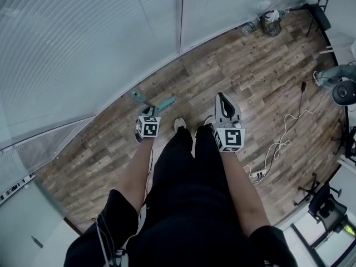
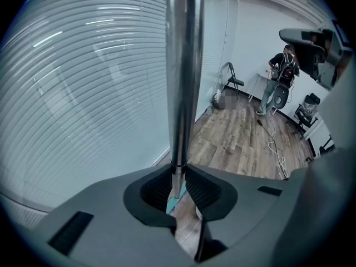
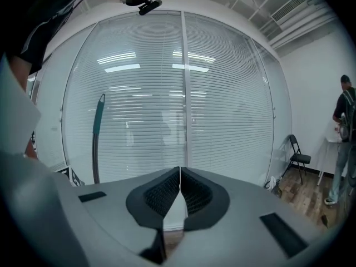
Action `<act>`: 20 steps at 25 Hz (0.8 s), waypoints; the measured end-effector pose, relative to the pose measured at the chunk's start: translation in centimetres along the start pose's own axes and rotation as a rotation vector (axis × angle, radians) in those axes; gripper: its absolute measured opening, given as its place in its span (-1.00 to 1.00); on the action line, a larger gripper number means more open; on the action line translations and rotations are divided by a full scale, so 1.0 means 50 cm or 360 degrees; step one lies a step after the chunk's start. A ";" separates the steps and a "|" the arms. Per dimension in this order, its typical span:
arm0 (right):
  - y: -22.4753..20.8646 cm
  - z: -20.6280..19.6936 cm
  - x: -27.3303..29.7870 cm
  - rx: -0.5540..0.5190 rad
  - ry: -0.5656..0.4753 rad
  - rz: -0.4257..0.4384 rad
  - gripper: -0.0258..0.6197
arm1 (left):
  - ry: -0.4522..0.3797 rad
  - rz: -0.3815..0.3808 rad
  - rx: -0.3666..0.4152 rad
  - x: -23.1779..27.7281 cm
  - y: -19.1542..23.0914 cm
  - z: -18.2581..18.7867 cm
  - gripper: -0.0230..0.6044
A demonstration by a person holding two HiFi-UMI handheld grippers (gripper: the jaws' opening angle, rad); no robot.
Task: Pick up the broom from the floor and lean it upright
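The left gripper (image 2: 177,177) is clamping the broom (image 2: 181,65) by its smooth pole; the right gripper (image 3: 179,177) is hanging closed, empty. Leaned against the glass wall (image 2: 83,93), the broom could slide sideways.

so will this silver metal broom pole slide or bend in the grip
Probably stiff: the silver metal broom pole runs straight up from the left gripper. Possibly slippery, since its surface looks glossy. Tall and thin, so likely to tip if poorly leant.
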State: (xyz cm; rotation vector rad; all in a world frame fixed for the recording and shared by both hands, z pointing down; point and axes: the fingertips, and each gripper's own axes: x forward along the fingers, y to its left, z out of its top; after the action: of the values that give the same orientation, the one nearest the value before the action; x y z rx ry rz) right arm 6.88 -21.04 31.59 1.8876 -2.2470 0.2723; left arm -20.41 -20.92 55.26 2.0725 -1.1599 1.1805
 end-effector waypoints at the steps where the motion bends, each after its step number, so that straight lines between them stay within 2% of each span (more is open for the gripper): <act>1: -0.001 -0.002 0.005 0.0009 -0.0001 0.0003 -0.86 | -0.0003 0.0001 0.0000 -0.001 0.002 0.003 -0.64; 7: -0.003 -0.018 0.051 0.0052 0.0011 0.0033 -0.86 | 0.0041 -0.0036 0.0029 0.010 0.014 0.003 -0.64; 13: -0.035 -0.046 0.107 0.0084 0.0027 0.0071 -0.86 | 0.0080 -0.0003 0.0049 0.045 0.022 0.025 -0.64; 20: -0.080 -0.079 0.173 0.0102 0.0073 0.0131 -0.86 | 0.0114 -0.0062 0.0222 0.095 -0.018 0.070 -0.64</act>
State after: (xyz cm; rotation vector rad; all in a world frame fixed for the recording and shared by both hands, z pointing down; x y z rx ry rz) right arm 9.48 -28.89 37.74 1.8028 -2.3151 0.4004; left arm -16.80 -25.08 57.58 2.1256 -1.0261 1.3400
